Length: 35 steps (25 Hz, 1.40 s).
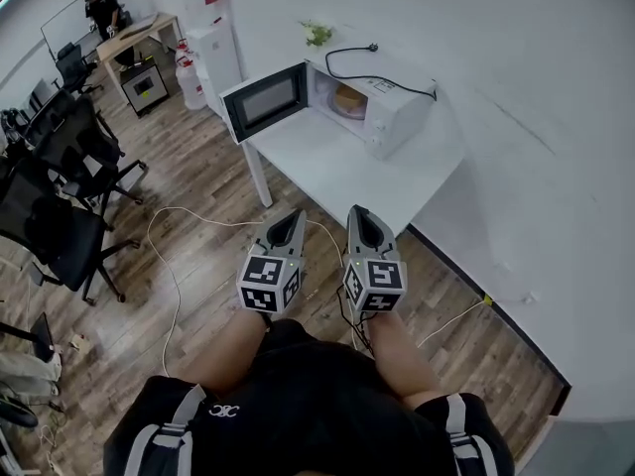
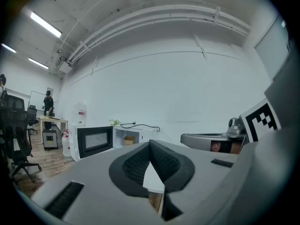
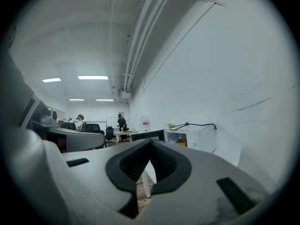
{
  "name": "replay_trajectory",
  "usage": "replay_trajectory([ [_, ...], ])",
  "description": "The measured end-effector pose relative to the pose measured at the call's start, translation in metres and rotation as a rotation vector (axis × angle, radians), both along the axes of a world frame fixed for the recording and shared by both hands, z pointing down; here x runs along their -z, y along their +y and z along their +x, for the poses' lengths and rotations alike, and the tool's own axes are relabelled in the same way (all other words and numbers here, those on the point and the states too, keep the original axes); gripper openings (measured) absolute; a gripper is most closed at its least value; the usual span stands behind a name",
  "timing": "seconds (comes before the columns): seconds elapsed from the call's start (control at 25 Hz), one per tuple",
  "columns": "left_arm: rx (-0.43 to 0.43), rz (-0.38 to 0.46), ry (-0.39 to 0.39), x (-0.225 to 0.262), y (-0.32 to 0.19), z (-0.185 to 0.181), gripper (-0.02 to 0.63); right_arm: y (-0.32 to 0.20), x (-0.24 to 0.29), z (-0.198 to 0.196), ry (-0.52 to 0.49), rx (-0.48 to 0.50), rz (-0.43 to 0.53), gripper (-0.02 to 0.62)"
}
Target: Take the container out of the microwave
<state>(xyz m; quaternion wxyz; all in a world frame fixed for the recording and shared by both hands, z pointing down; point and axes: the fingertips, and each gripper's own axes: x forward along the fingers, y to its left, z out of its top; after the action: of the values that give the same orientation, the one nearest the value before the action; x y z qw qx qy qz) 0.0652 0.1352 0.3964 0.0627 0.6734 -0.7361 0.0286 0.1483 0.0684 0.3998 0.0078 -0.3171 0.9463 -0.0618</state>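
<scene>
A white microwave stands on a white table with its door swung open to the left. Inside sits a tan container, also visible as the container in the left gripper view and the container in the right gripper view. My left gripper and right gripper are side by side over the floor, just short of the table's near corner and pointing at the microwave. Both are shut and hold nothing: left gripper, right gripper.
Black office chairs crowd the left. A white cable trails over the wood floor. A water dispenser stands beyond the open door. A black power cord lies on the microwave, with a small plant behind. A person stands at a far desk.
</scene>
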Motion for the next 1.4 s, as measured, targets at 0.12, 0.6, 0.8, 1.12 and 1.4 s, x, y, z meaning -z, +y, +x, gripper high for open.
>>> replay_trajectory([
  [0.12,0.008,-0.002,-0.007,-0.003,0.001,0.002,0.009,-0.004,-0.002,0.001,-0.001,0.006,-0.004,0.003],
  [0.6,0.024,0.026,-0.006,-0.010,-0.045,-0.039,0.011,-0.050,-0.006,-0.034,0.011,0.017,0.030,0.003],
  [0.8,0.001,0.023,0.000,-0.019,-0.087,-0.064,0.009,-0.091,-0.016,-0.056,0.016,-0.002,0.024,0.003],
  [1.12,-0.064,-0.016,0.005,-0.027,-0.181,-0.123,0.009,-0.176,-0.028,-0.114,0.034,-0.047,-0.011,0.003],
  [1.4,-0.139,-0.040,0.019,-0.025,-0.268,-0.178,0.009,-0.250,-0.028,-0.165,0.051,-0.106,-0.036,0.003],
])
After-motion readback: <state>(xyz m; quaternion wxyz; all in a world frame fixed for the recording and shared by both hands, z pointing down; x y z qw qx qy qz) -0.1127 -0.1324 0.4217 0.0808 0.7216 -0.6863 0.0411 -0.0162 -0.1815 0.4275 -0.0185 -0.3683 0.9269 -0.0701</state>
